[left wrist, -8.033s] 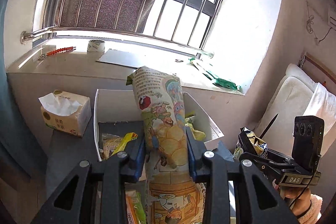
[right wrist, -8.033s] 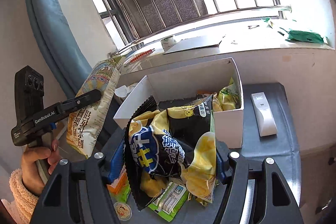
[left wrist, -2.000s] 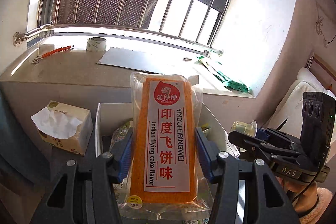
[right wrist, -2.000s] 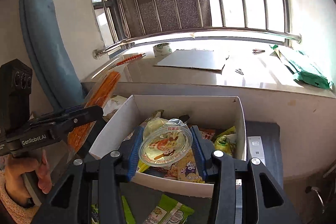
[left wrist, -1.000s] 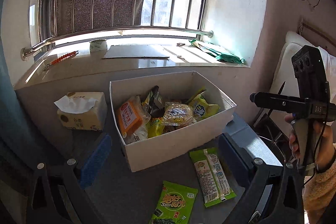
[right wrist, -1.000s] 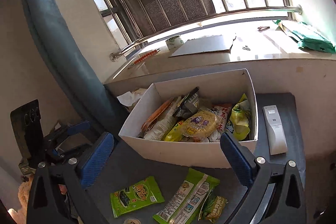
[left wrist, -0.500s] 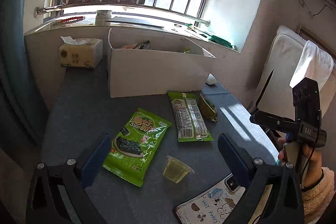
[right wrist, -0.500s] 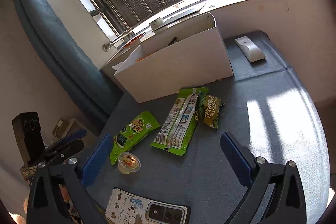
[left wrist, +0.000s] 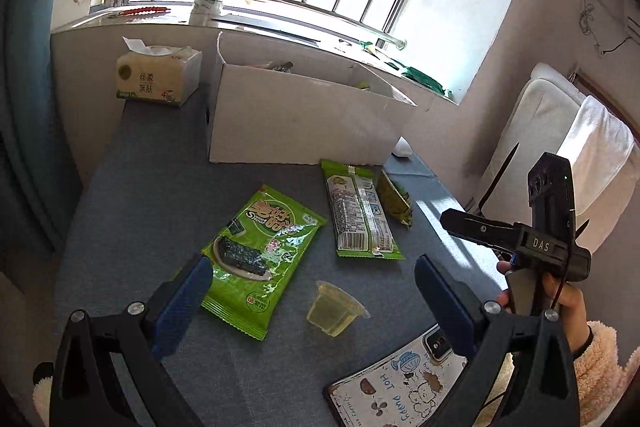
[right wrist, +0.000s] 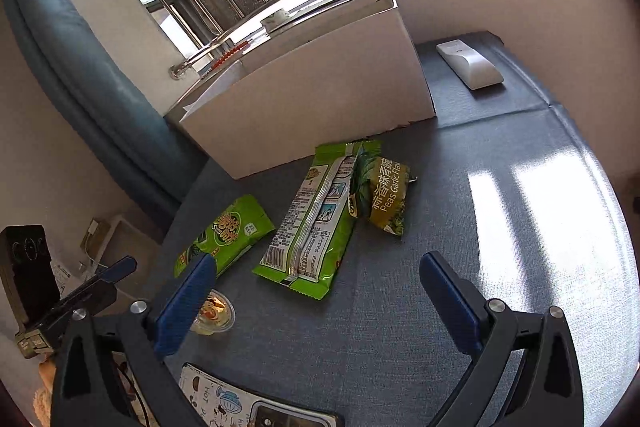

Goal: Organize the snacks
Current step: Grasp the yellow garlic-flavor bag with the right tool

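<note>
**Both claws come down low over the table**

Both claws were up by the box a second ago; now they hang low over the blue table (left wrist: 140,187). The left claw (left wrist: 308,287) is wide open and holds nothing. The right claw (right wrist: 318,279) is wide open and empty too. The white box (left wrist: 296,123) of snacks stands at the back. In front of it lie a seaweed pack (left wrist: 262,251), a long green pack (left wrist: 360,215) and a pea bag (right wrist: 386,197) touching it. A jelly cup (left wrist: 334,309) sits near a phone (left wrist: 400,387).
</note>
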`<state>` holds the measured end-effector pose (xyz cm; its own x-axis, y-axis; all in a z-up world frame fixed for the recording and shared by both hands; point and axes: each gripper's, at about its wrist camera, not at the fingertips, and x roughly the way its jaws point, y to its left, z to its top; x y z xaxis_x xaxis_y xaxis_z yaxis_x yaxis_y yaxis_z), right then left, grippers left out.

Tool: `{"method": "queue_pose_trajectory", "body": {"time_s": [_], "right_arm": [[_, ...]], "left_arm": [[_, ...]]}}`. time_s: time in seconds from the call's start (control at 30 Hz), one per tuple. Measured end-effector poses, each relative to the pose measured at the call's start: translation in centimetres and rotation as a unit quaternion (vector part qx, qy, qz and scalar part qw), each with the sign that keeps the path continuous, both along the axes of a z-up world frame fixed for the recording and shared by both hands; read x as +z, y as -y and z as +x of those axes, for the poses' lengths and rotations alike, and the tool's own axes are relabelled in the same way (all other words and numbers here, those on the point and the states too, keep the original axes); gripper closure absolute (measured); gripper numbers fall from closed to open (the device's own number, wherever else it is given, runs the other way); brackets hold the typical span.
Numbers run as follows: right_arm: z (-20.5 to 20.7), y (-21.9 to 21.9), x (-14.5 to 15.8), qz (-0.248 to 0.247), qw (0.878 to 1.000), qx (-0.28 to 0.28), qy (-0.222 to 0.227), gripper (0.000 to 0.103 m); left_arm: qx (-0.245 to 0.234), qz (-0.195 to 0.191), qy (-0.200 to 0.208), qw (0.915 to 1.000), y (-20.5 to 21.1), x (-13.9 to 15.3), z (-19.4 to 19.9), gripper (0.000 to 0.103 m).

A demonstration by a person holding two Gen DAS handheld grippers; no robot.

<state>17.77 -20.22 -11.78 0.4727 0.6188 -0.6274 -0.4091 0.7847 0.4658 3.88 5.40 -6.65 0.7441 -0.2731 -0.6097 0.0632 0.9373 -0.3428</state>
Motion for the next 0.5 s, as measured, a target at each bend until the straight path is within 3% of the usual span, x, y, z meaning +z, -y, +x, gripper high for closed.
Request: {"method": "queue_pose_trajectory", "body": {"time_s": [0.13, 0.43, 0.47, 0.5], "right_arm": [[3.0, -1.1, -0.4, -0.017, 1.0, 0.005, -0.012, 0.0], [6.7, -5.3, -1.4, -0.153, 0.988, 0.015, -0.004, 0.0], [6.8, -5.6, -1.6, -0.161, 0.987, 0.018, -0.006, 0.003], [6.8, -5.8, -1.8, -0.163, 0.986, 0.02, -0.008, 0.022]], "left_arm": [[0.003, 0.004, -0.003, 1.0, -0.3, -0.3, 0.0, 0.0], [0.015, 0.005, -0.013, 0.9998, -1.1, -0.9, 0.1, 0.0], [0.017, 0.006, -0.014, 0.9997, -1.2, -0.9, 0.2, 0.0], [0.017, 0.007, -0.016, 0.9997, -1.2, -1.0, 0.2, 0.0]]}}
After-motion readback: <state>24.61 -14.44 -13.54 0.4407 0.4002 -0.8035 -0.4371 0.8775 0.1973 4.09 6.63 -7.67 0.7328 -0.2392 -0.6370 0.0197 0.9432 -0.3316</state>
